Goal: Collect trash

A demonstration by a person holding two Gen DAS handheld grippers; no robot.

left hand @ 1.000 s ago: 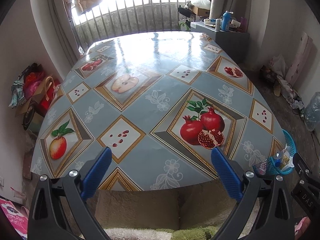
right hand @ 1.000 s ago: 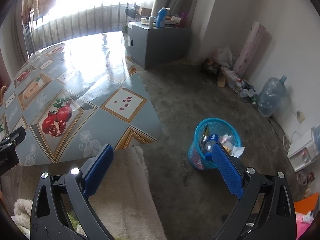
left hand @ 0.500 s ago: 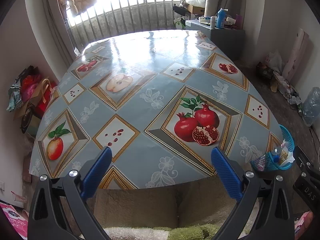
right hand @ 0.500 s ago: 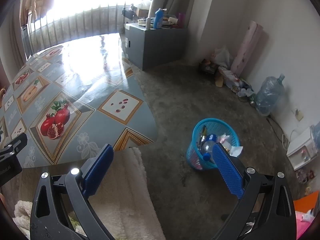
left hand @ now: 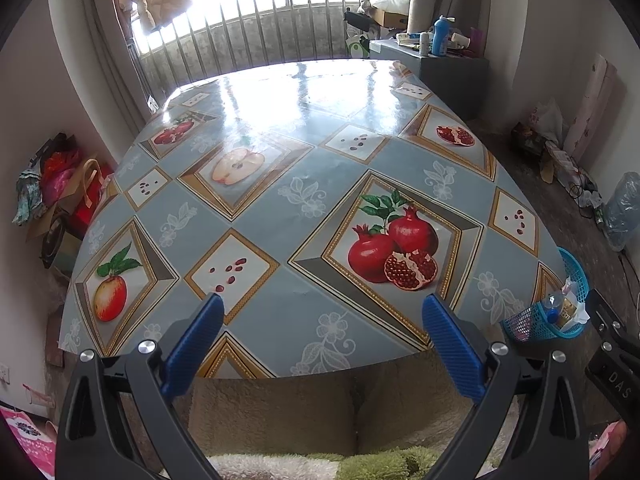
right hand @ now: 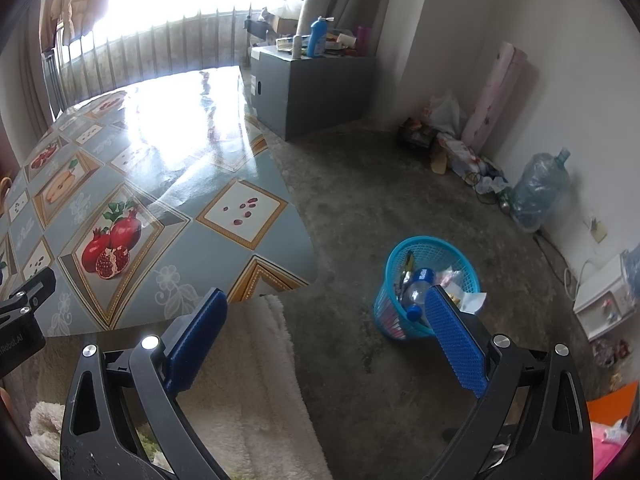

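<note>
A blue mesh trash basket (right hand: 436,254) stands on the floor right of the table; it holds a plastic bottle (right hand: 416,286) and wrappers. It also shows in the left wrist view (left hand: 536,324) at the right edge. My left gripper (left hand: 322,314) is open and empty, held over the near edge of the table (left hand: 280,216), which has a fruit-print cloth. My right gripper (right hand: 326,308) is open and empty, held above the floor, its right finger in front of the basket. I see no loose trash on the table.
A grey cabinet (right hand: 320,92) with bottles on it stands behind the table. A large water jug (right hand: 538,190) and a pile of bags (right hand: 448,140) lie along the right wall. Bags (left hand: 60,184) sit left of the table. A fluffy cover (right hand: 248,380) lies below both grippers.
Both grippers have drawn back and risen a little, so the table and basket look slightly farther away. Both stay open and empty.
</note>
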